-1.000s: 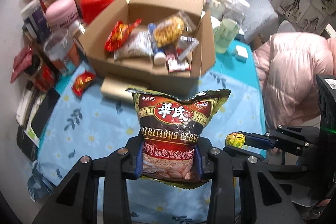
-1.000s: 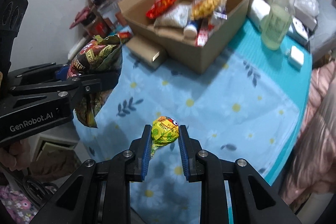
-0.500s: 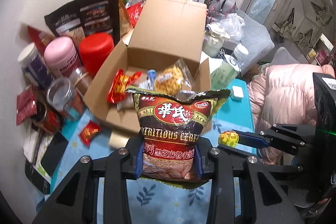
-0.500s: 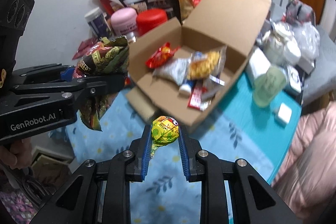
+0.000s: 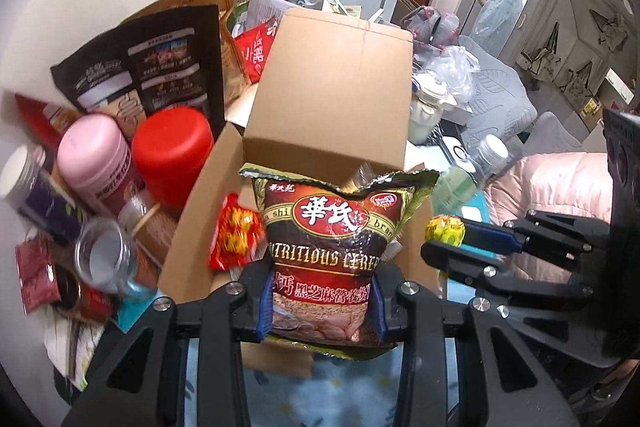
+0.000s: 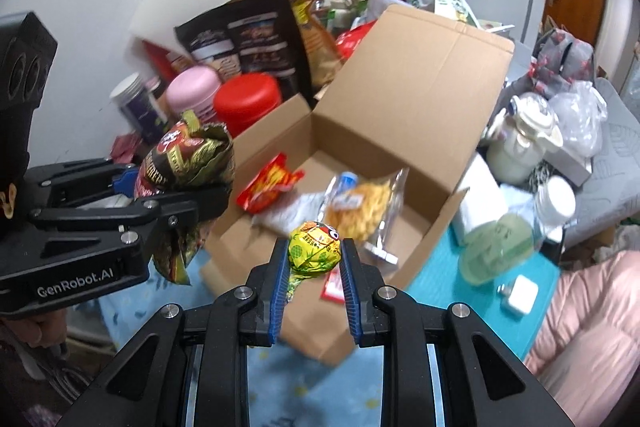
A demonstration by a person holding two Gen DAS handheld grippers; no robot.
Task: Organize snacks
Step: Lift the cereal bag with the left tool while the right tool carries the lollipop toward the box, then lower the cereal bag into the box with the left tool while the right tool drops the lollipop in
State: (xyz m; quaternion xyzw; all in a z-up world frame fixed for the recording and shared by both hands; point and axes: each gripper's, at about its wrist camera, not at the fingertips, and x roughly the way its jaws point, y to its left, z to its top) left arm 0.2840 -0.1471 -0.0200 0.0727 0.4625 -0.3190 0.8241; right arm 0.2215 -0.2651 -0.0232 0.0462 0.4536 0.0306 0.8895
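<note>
My left gripper [image 5: 320, 291] is shut on a dark red cereal bag [image 5: 332, 239], held upright over the near edge of the open cardboard box [image 5: 332, 99]. My right gripper [image 6: 314, 247] is shut on a yellow wrapped lollipop [image 6: 314, 251], above the box's [image 6: 420, 87] front wall. Inside the box lie a red snack packet [image 6: 268, 183], a yellow snack bag [image 6: 360, 207] and other small packets. In the left wrist view the right gripper [image 5: 452, 239] with the lollipop [image 5: 445, 230] sits just right of the bag. The right wrist view shows the left gripper [image 6: 172, 187] and bag [image 6: 184, 163] at the box's left.
A pink jar [image 5: 94, 155], a red jar [image 5: 172, 151], a black pouch [image 5: 148, 67] and other containers crowd the box's left. To its right stand a green cup [image 6: 496, 247], a white teapot [image 6: 524, 139] and a white charger [image 6: 520, 295]. A pink quilted jacket [image 6: 592, 327] lies beyond the table's right edge.
Both grippers have moved forward and up toward the box with their snacks still held. The box now sits right under and behind the cereal bag and the lollipop.
</note>
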